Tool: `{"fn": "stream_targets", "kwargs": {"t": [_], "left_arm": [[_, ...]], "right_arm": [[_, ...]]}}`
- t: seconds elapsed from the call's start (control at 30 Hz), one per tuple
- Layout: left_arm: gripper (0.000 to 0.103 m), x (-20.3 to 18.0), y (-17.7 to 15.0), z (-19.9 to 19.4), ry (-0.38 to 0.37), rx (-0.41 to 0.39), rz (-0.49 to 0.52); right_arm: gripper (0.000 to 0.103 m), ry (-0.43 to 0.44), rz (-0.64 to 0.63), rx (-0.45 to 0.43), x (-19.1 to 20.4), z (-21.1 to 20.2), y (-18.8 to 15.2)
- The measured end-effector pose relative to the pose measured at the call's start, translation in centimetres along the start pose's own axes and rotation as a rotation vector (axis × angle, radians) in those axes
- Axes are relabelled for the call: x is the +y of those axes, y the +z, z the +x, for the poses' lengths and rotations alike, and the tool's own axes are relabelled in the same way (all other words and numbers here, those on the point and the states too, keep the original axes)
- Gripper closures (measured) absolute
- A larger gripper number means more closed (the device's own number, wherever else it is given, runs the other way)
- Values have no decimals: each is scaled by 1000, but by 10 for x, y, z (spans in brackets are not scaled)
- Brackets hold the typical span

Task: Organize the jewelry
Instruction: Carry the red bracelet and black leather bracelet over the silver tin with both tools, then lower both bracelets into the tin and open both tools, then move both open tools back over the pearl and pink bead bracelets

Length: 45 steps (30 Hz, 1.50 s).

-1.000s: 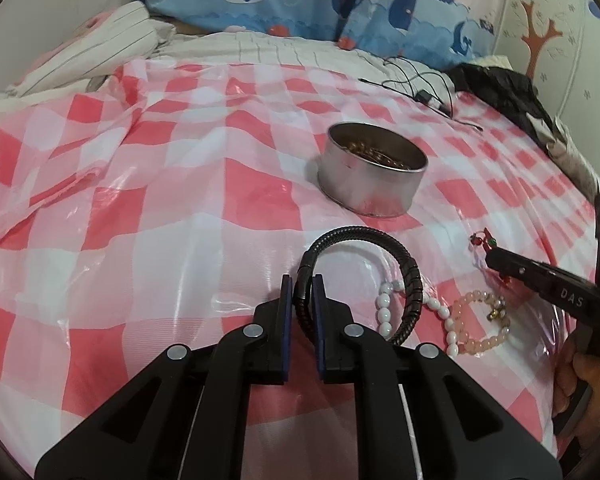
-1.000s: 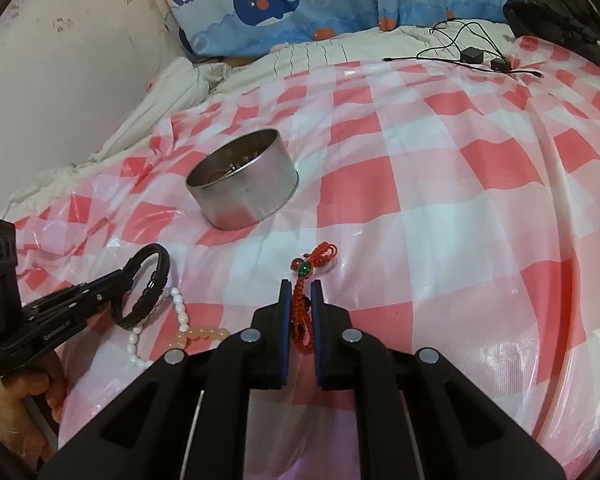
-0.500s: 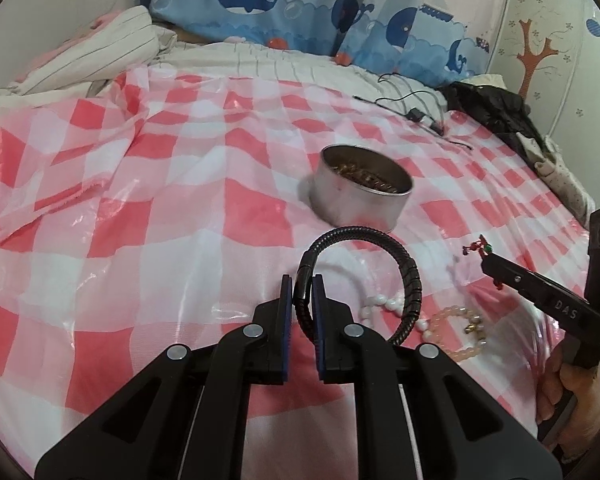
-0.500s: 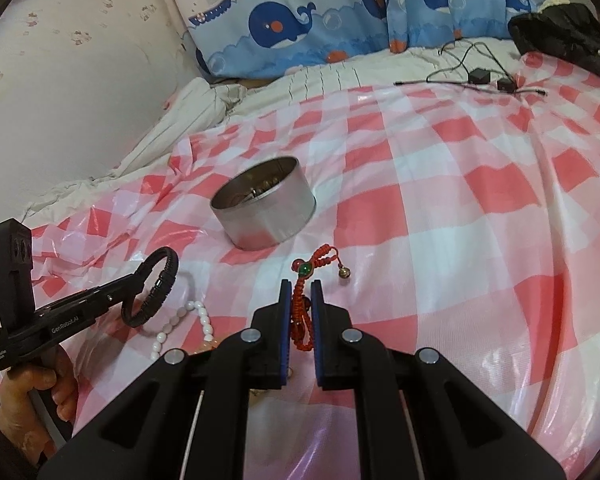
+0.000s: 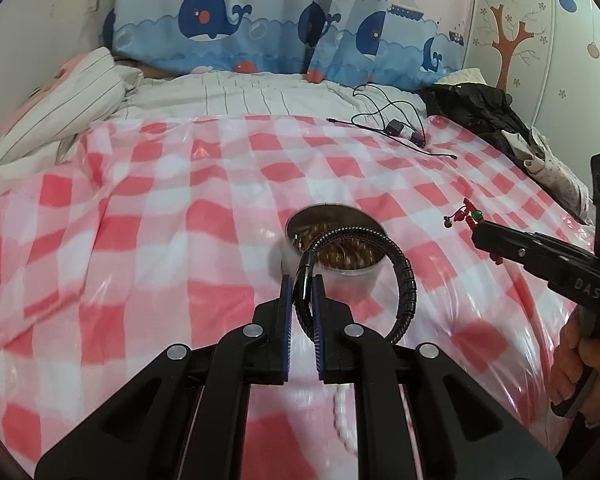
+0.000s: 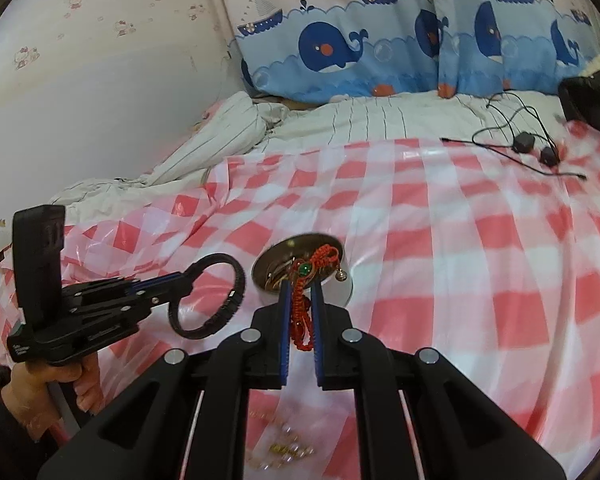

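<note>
My left gripper (image 5: 302, 280) is shut on a black braided bangle (image 5: 406, 280), held in the air just short of the round metal tin (image 5: 356, 270). The bangle (image 6: 236, 280) and the left gripper (image 6: 180, 286) also show at the left of the right wrist view. My right gripper (image 6: 300, 286) is shut on a red knotted cord bracelet (image 6: 300, 304) with a green bead and a small bell, lifted in front of the tin (image 6: 276, 264). That cord bracelet (image 5: 466, 214) sticks out of the right gripper (image 5: 478, 234) in the left wrist view. The tin holds gold-coloured jewelry.
A white bead strand (image 5: 342, 412) and pale beads (image 6: 288, 446) lie on the red-and-white checked plastic sheet (image 5: 140, 280) below the grippers. A black cable with plugs (image 5: 396, 128) and a dark garment (image 5: 476, 108) lie at the far right. Striped bedding and whale-print pillows sit behind.
Both grippers rose off the sheet with their bracelets and moved toward the tin, which now sits right behind each gripper's tips. The bead strands dropped low in both views.
</note>
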<state>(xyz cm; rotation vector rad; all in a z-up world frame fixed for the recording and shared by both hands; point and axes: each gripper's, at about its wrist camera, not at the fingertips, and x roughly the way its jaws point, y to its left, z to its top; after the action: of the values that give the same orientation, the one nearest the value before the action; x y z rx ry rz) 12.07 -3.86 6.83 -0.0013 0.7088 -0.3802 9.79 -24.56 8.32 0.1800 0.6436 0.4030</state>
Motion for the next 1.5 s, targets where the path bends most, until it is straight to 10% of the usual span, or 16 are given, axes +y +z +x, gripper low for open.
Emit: {"fn": "stream_targets", "kwargs": {"t": [0.8, 0.93, 1.17, 1.5], "left_arm": [[77, 7, 33, 77, -3, 80, 20], [64, 16, 27, 61, 10, 63, -10], [47, 20, -7, 23, 34, 54, -64], [25, 19, -78, -29, 119, 91, -145]], "right_arm": [[93, 1, -162, 163, 19, 110, 23], [66, -39, -189, 171, 23, 109, 16], [50, -75, -38, 68, 14, 37, -13], [31, -259, 233, 144, -30, -1, -87]]}}
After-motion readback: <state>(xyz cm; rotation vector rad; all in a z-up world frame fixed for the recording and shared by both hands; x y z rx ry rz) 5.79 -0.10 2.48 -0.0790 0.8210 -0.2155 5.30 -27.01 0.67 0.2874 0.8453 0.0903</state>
